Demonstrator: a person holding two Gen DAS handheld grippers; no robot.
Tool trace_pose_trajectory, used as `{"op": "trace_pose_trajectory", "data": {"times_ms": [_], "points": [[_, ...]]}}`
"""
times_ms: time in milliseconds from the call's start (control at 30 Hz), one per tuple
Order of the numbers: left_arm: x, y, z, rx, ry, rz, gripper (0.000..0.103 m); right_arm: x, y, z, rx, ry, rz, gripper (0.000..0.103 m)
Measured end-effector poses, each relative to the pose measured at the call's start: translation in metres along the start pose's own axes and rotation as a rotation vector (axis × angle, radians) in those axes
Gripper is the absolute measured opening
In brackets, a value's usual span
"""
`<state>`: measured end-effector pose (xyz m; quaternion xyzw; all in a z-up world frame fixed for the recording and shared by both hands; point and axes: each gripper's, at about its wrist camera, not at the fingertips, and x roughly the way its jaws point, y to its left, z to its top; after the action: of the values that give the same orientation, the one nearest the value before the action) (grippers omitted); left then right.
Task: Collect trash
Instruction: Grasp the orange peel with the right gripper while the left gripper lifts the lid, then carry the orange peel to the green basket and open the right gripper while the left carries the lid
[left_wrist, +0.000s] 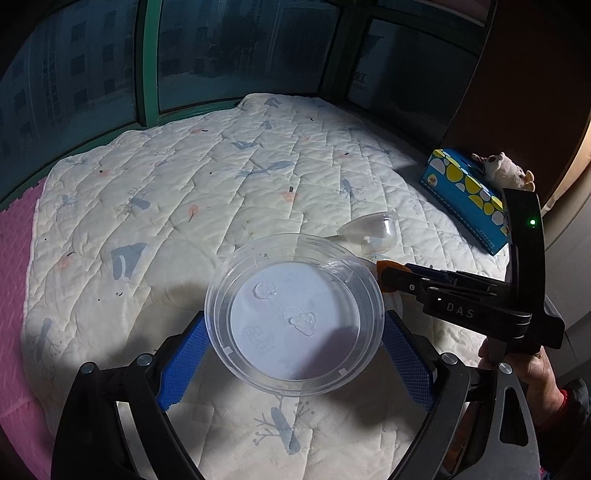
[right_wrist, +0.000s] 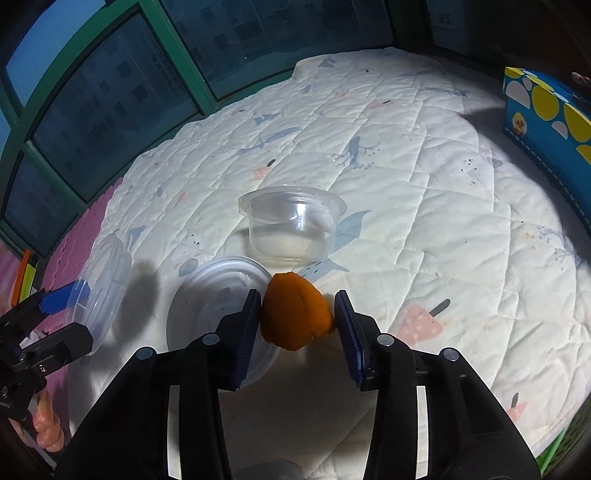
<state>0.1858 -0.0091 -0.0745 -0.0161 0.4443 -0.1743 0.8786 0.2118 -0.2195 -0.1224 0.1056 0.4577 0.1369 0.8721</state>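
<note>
The quilt is lit by a bright central pool, while dark, fisheye-bent edges and hard shadows are seen.

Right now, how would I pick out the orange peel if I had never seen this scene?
Start from the white quilted mat below the green-framed windows. Near its middle stands a clear plastic cup, with a flat clear lid in front of it. The orange peel lies by that lid, between the right hand-held gripper fingers: the only opaque orange piece among clear plastic.
</note>
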Motion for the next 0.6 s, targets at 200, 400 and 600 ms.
{"op": "trace_pose_trajectory", "data": {"times_ms": [200,400,600], "points": [[-0.007,-0.012,-0.001,0.011,-0.01,-0.015,0.089,-0.027,-0.002,-0.005,0.016,-0.051,0.011,0.041],[-0.012,-0.028,-0.002,0.032,-0.02,-0.035,0.089,-0.047,-0.007,-0.015,0.033,-0.075,0.004,0.039],[-0.015,-0.044,-0.004,0.053,-0.02,-0.057,0.089,-0.063,-0.018,-0.028,0.058,-0.091,-0.009,0.038]]}}
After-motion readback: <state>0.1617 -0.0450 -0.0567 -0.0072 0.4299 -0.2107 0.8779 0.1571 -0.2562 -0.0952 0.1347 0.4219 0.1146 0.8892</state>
